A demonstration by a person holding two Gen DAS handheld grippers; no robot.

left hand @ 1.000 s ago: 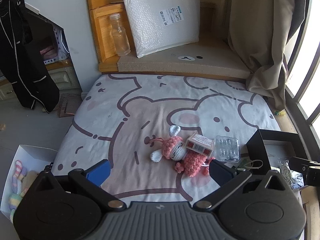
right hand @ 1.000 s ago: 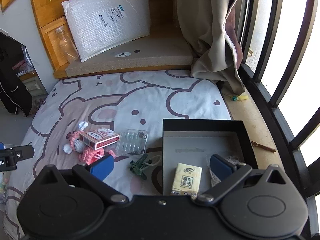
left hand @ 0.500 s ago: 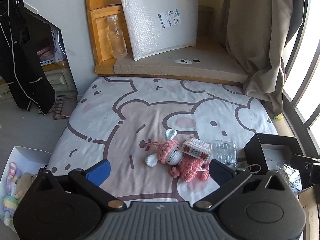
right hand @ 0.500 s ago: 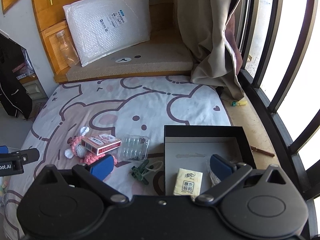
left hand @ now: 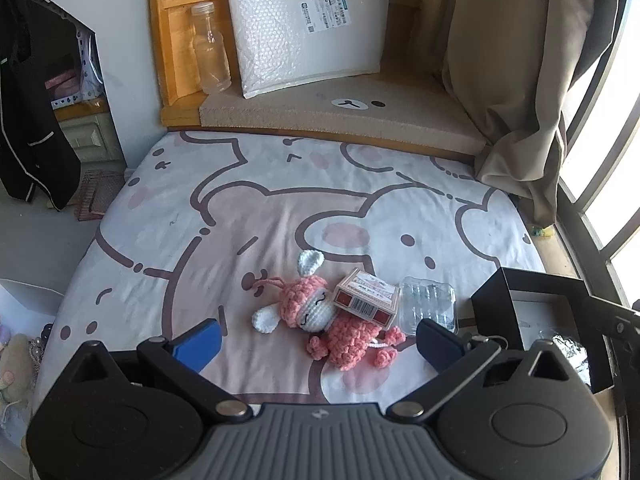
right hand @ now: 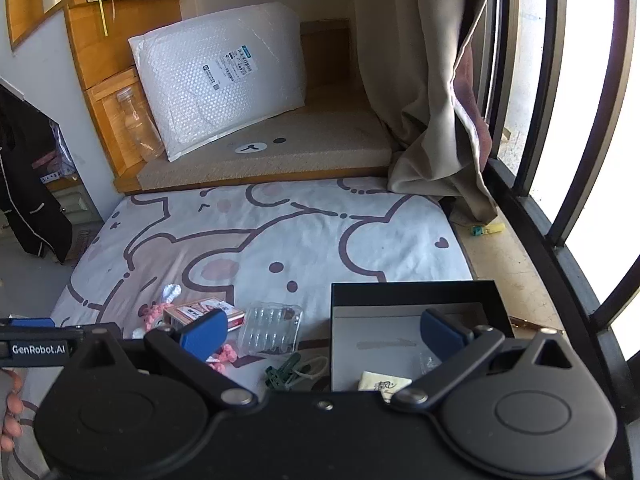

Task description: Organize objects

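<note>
A pink crochet doll (left hand: 320, 320) lies on the bear-print bed sheet (left hand: 280, 220), with a red and white card box (left hand: 366, 298) on it and a clear plastic blister tray (left hand: 430, 308) to its right. A black open box (right hand: 412, 316) sits at the right and holds a tissue pack (right hand: 384, 382) and a crinkly bag (left hand: 568, 352). A green clip (right hand: 286, 372) lies by the box. My left gripper (left hand: 318, 342) is open and empty, just in front of the doll. My right gripper (right hand: 322, 330) is open and empty, over the box's left edge.
A white bubble mailer (left hand: 304, 24) and a clear bottle (left hand: 210, 56) stand on the raised wooden ledge at the back. A beige curtain (left hand: 520, 80) hangs at the right by window bars (right hand: 560, 120). A white bin of soft toys (left hand: 16, 344) stands left of the bed.
Both grippers have moved forward and lower toward the bed. The doll and card box now appear closer to my left gripper. Both stay open.
</note>
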